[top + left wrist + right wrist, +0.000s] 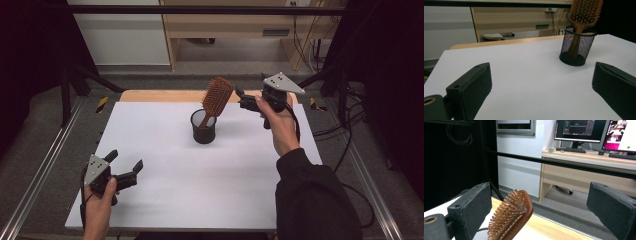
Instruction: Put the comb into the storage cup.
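Right gripper view | hairbrush (510, 216) between wide-open, empty jaws, untouched | standing in mesh cup (203, 127)

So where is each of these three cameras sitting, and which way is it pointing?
High view: above the person's side, looking forward and down on the white table; both forearms show, each hand holding a tool, left tool and right tool.
Left gripper view: rides the left tool, low over the table, facing the mesh cup with the hairbrush; its two open jaws show.
Right gripper view: rides the raised right tool, facing the hairbrush head and a desk with monitors; open jaws show.
Shared: all three see the hairbrush.
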{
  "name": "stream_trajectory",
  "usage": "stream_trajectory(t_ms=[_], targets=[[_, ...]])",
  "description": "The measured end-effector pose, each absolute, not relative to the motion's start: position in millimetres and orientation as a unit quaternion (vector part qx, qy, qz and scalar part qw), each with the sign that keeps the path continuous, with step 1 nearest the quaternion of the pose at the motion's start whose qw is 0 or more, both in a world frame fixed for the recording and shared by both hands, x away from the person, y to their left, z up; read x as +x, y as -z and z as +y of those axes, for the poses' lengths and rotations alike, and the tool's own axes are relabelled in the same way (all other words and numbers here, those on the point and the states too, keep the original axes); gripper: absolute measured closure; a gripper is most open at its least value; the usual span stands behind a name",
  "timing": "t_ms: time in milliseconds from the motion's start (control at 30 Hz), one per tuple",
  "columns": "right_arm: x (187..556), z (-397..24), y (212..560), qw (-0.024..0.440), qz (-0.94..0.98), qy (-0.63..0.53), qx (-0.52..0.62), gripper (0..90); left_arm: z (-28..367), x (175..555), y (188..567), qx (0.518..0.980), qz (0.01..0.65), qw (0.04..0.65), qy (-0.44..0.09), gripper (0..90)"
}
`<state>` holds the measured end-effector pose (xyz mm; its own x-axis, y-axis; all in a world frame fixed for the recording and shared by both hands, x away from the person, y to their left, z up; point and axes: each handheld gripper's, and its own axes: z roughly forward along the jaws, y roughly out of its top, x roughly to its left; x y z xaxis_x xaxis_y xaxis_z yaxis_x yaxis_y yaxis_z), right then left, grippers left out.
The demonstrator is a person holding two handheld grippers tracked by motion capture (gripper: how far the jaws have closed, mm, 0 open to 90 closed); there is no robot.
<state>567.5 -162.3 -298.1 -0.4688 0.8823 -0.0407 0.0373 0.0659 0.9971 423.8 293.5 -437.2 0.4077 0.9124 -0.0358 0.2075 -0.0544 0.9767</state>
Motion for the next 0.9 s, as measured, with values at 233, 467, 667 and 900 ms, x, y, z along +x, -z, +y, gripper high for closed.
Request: stream_trajectory(t_ms=[233,467,667,900], targets=[[563.3,-172.4,296.1,0.366,0.632,-0.580,0.361,5.3,297.3,423.0,435.8,0.640,0.430,0.543,-0.332,2.7],[554.6,-183.8,293.9,0.366,0.629,-0.584,0.360,3.4,303.1,421.7,434.5,0.632,0.434,0.549,-0.332,2.0],[544.7,-195.9,294.4,0.371,0.628,-0.584,0.357,3.8,307.4,418.8,434.0,0.625,0.433,0.557,-0.333,1.7],[530.8,-213.0,298.2,0.363,0.628,-0.588,0.358,3.6,316.3,414.0,432.9,0.616,0.429,0.564,-0.344,2.1]])
